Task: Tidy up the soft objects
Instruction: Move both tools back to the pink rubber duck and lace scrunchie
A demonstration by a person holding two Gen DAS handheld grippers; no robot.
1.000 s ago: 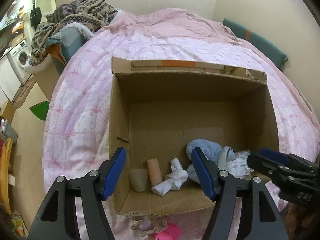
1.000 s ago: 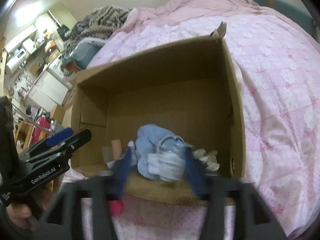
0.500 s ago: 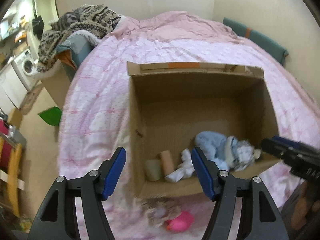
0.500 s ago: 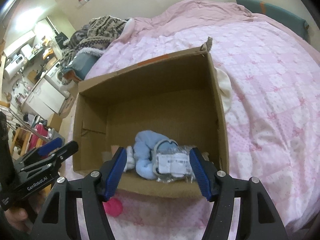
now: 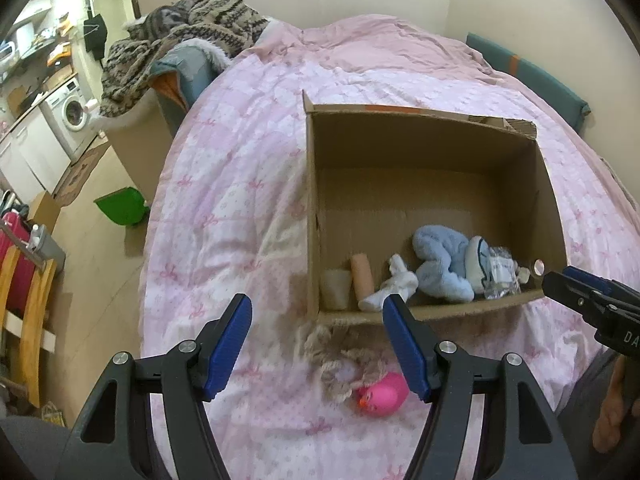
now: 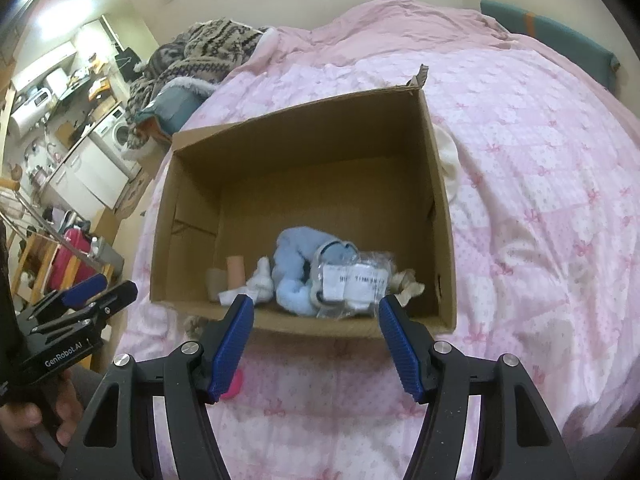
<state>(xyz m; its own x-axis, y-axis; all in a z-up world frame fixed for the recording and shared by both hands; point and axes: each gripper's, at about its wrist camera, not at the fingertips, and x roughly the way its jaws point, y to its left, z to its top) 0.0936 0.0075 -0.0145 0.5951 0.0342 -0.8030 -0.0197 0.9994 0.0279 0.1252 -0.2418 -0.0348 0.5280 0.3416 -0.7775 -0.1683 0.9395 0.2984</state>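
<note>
Left gripper (image 5: 316,344): blue-padded jaws spread wide, nothing between them, held above the pink patterned quilt (image 5: 224,208).
Right gripper (image 6: 316,338): jaws likewise spread apart and holding nothing, just short of the near wall of the open brown cardboard box (image 6: 440,240).
On the quilt, just outside the box's near wall: a pink rubber duck (image 5: 382,394), touching a tangle of beige knotted rope (image 5: 336,360).
Inside the box, along the near wall, left to right in the left wrist view: a pale translucent cup (image 5: 335,289), a peach cylinder (image 5: 362,274), a knotted white sock (image 5: 394,284), a light blue plush toy (image 5: 442,264), then a clear plastic packet with white labels (image 5: 500,274).
Far side: a patterned knit blanket (image 5: 188,32) heaped beyond the bed's left edge.
</note>
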